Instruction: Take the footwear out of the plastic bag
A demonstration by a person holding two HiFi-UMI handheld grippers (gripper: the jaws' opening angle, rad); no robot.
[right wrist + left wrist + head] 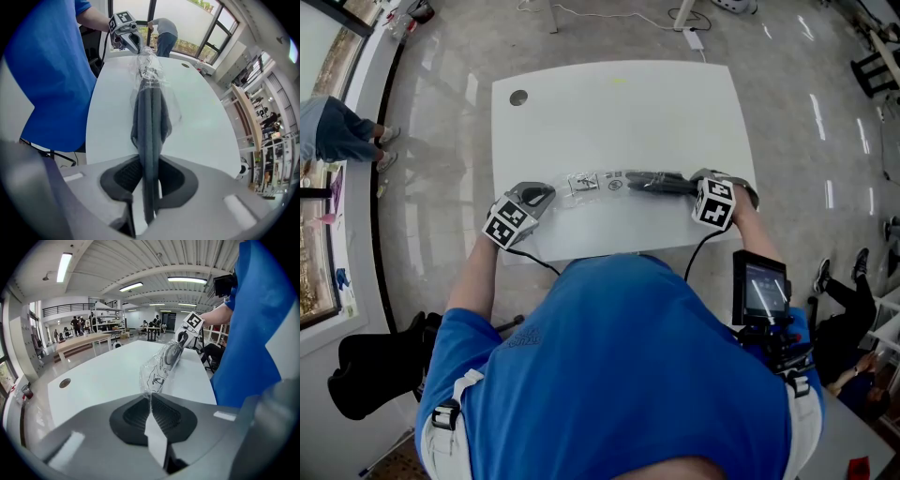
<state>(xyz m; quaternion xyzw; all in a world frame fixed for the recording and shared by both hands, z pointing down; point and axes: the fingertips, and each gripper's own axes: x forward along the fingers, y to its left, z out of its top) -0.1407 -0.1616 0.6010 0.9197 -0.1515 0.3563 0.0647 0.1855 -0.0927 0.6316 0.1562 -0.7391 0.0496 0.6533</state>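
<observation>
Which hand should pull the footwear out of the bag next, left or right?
Right. The right tool grips the dark grey flat footwear itself, while the left tool pinches the opposite end of the clear plastic bag and can anchor it.

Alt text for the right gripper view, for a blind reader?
The right gripper is clamped on dark grey footwear, its far part inside a clear plastic bag, above a white table. The left gripper pinches the bag's far end.
</observation>
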